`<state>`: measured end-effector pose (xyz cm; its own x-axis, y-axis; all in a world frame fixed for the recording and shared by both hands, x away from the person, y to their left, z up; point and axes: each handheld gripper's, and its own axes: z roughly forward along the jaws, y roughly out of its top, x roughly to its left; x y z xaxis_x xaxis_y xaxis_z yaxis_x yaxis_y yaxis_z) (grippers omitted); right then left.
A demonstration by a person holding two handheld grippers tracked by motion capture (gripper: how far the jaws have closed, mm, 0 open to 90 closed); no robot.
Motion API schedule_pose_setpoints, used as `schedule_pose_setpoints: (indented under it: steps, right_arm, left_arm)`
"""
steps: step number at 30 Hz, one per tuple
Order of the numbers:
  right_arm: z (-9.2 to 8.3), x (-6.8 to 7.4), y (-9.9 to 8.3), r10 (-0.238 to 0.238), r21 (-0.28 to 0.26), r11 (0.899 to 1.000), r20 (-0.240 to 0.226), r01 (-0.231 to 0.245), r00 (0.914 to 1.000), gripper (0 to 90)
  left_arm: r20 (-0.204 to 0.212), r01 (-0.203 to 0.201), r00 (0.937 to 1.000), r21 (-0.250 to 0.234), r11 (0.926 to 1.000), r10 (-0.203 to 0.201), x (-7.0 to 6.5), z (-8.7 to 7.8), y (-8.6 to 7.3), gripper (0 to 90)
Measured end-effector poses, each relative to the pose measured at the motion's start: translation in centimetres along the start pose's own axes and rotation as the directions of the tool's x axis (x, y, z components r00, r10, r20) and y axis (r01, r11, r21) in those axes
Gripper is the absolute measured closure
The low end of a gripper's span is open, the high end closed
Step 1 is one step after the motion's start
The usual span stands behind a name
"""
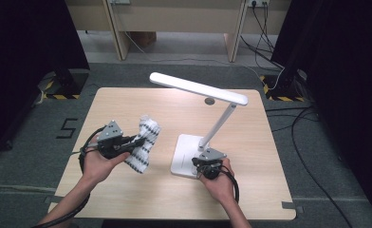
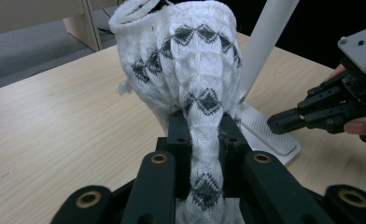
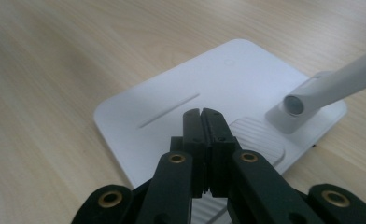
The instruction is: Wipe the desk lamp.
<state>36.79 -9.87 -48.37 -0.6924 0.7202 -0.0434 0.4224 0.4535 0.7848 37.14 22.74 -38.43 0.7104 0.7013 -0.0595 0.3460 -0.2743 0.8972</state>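
Left gripper (image 2: 204, 133): we see it clamped on the knitted cloth (image 2: 190, 70), near the table's (image 1: 127, 102) left edge.
Right gripper (image 3: 203, 116): we see jaws pressed together, empty, over the lamp base (image 3: 181, 88).

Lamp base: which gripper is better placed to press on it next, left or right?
Right, probably. The right gripper hangs over the lamp base with jaws shut and empty, tips just above it. The left gripper is clamped on the knitted cloth, off to the side of the base.
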Motion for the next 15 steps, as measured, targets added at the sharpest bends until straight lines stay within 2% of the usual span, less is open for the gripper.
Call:
schedule_pose_setpoints:
  steps: [2, 6, 9, 15]
  right_arm:
    - [0.2, 0.1, -0.1, -0.006, 0.011, 1.0, 0.004, 0.006, 1.0, 90.0]
    - [0.4, -0.2, -0.4, 0.018, 0.027, 0.999, 0.02, -0.019, 0.9996, 90.0]
    - [0.5, -0.3, -0.5, 0.032, 0.02, 0.999, 0.024, -0.032, 0.9992, 90.0]
    - [0.6, -0.3, -0.7, 0.023, 0.041, 0.999, 0.026, -0.024, 0.9994, 90.0]
  left_arm:
    - [-0.002, -0.006, 1.0, -0.007, 1.0, 0.006, -0.1, -0.3, 0.3, 78.7]
    - [-0.008, -0.015, 0.9999, -0.022, 0.9996, 0.015, 0.0, -0.9, 1.3, 78.7]
    - [-0.018, -0.026, 0.9995, -0.034, 0.9991, 0.025, 0.2, -1.2, 2.1, 78.7]
    - [-0.031, -0.043, 0.9987, -0.055, 0.9976, 0.041, 0.6, -1.8, 3.4, 78.7]
